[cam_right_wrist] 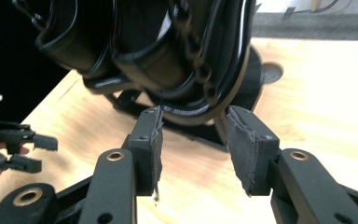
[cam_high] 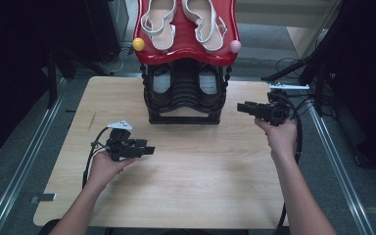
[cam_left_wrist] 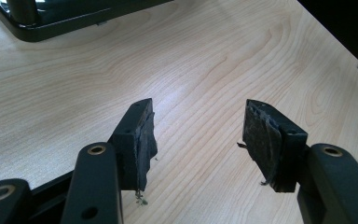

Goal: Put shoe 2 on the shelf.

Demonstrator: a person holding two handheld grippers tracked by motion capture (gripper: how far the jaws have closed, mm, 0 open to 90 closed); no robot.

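A black shoe rack [cam_high: 183,115] stands at the far middle of the wooden table [cam_high: 191,186]. Its red top shelf [cam_high: 186,55] carries a pair of white sandals [cam_high: 159,22]. Dark shoes [cam_high: 161,83] sit on the lower tier, seen close up as black shoes [cam_right_wrist: 158,65] in the right gripper view. My left gripper [cam_high: 149,147] hovers open over bare table [cam_left_wrist: 191,56] in front of the rack, pointing right, its jaws [cam_left_wrist: 198,109] empty. My right gripper [cam_high: 240,107] is open beside the rack's right side, pointing left, its jaws [cam_right_wrist: 193,116] aimed at the lower tier with nothing between them.
A yellow knob [cam_high: 138,44] and a pink knob [cam_high: 235,46] mark the red shelf's front corners. The rack's base [cam_left_wrist: 51,25] lies just beyond the left gripper. Metal rails [cam_high: 29,156] run along both table sides. Cables [cam_high: 293,63] lie on the floor at the far right.
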